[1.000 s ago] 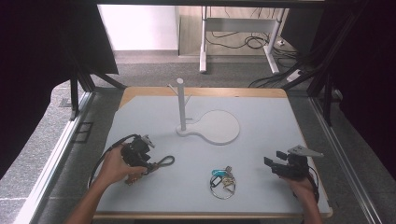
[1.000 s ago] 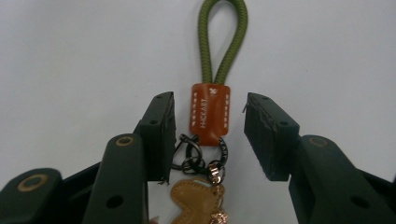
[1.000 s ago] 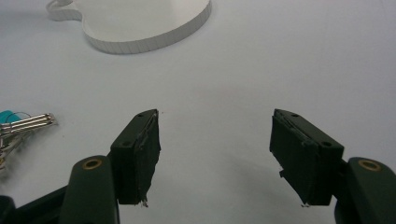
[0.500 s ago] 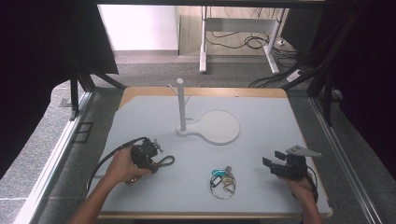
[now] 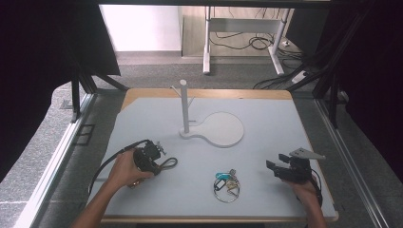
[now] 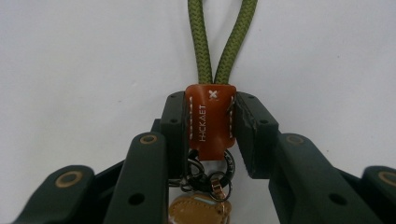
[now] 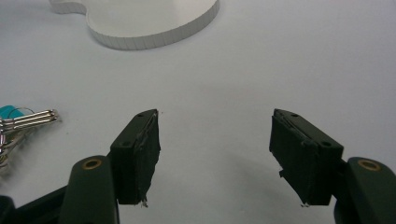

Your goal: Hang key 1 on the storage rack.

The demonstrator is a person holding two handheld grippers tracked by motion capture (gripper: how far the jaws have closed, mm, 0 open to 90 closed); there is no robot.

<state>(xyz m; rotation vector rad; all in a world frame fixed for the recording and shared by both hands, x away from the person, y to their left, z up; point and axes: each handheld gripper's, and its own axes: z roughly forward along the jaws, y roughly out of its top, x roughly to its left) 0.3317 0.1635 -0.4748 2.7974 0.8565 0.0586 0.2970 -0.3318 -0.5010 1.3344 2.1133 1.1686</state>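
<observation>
Clamping leather tab (image 6: 210,119), left gripper (image 6: 210,135)

Between the pads of the left tool (image 6: 212,123) sits a smooth, slightly glossy brown leather tab (image 6: 210,119) with white stitching. Beyond it runs a matt green braided cord (image 6: 223,42); behind it hang shiny metal rings (image 6: 208,175). The bench (image 6: 327,56) looks matt white.

Olive braided cord (image 6: 219,42), stitched orange-brown leather tab (image 6: 210,119), seemingly tan fob (image 6: 198,210).
</observation>
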